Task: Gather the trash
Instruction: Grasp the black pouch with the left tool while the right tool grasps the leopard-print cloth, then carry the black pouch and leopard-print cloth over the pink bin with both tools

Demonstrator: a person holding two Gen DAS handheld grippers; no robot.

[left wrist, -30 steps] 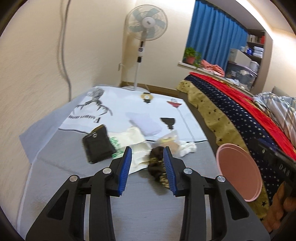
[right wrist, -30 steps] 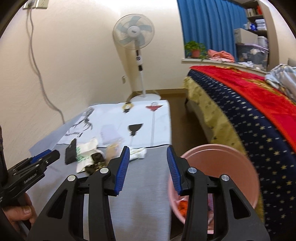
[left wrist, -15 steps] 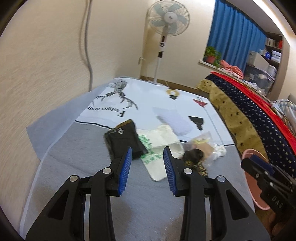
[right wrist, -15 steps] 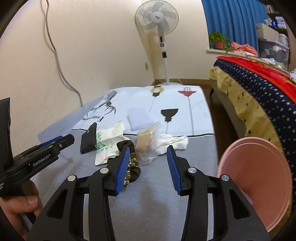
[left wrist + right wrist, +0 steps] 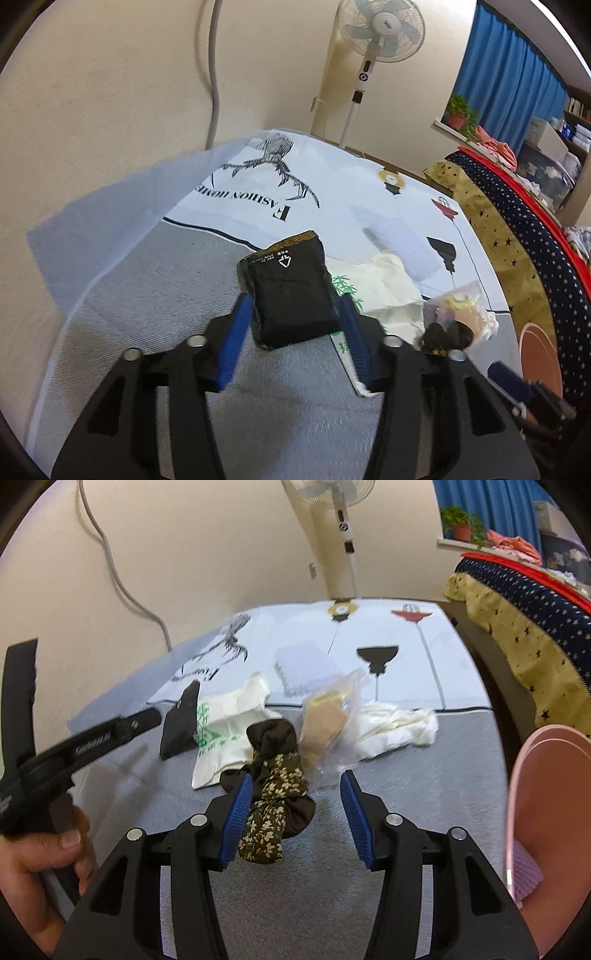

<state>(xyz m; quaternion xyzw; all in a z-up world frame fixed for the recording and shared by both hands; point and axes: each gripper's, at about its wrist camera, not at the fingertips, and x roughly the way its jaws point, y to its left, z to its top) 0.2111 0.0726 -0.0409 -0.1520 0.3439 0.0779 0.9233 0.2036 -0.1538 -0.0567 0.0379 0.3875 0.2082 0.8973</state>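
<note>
Trash lies on a grey and white printed mat (image 5: 155, 280). A black pouch (image 5: 291, 288) sits between the open fingers of my left gripper (image 5: 295, 306), which straddle it without clamping. A white plastic bag (image 5: 384, 288) lies to its right. My right gripper (image 5: 297, 790) is open, low over the mat; a dark floral cloth (image 5: 275, 794) lies by its left finger. A clear wrapper (image 5: 328, 723) and a crumpled white tissue (image 5: 395, 723) lie just beyond. The pink bin (image 5: 546, 805) stands at the right.
A bed with a starred blue and red cover (image 5: 517, 229) runs along the right. A standing fan (image 5: 380, 26) and a wall cable (image 5: 214, 66) are behind the mat. The left gripper and hand show in the right wrist view (image 5: 122, 731).
My left gripper moved left and forward from the floral cloth until its fingers straddle the black pouch. My right gripper swung left from the pink bin and lowered over the floral cloth.
</note>
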